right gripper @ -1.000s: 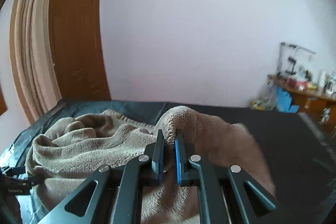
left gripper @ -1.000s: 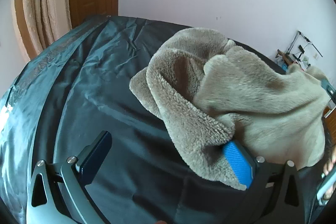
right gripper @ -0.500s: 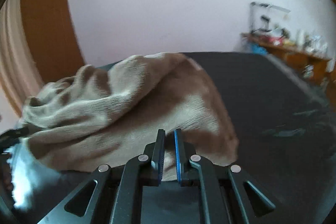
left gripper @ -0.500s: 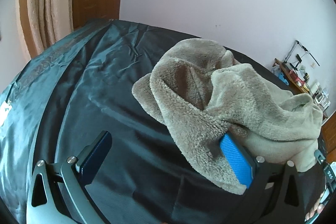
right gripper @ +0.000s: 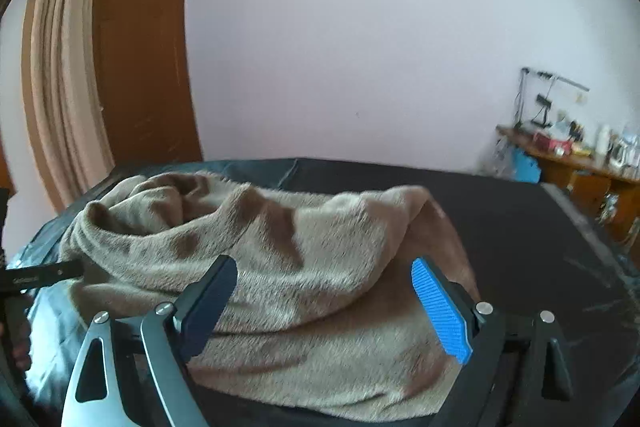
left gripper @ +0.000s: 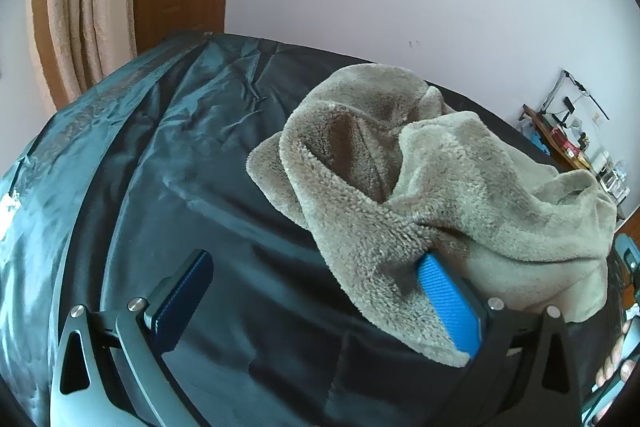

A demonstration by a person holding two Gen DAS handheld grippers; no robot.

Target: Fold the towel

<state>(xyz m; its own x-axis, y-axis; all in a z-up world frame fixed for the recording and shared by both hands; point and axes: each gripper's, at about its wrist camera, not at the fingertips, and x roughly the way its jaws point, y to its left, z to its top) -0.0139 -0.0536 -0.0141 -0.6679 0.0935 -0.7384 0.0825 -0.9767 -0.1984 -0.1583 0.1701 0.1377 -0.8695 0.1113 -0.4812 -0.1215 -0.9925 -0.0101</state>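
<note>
In my left wrist view, the left gripper has its jaws spread wide, the crumpled towel heaped on the dark sheet at centre right and draped over my blue right finger pad. In the right wrist view, the right gripper likewise gapes wide, gripping nothing, with the towel bunched across the lower centre between and beyond its fingers.
</note>
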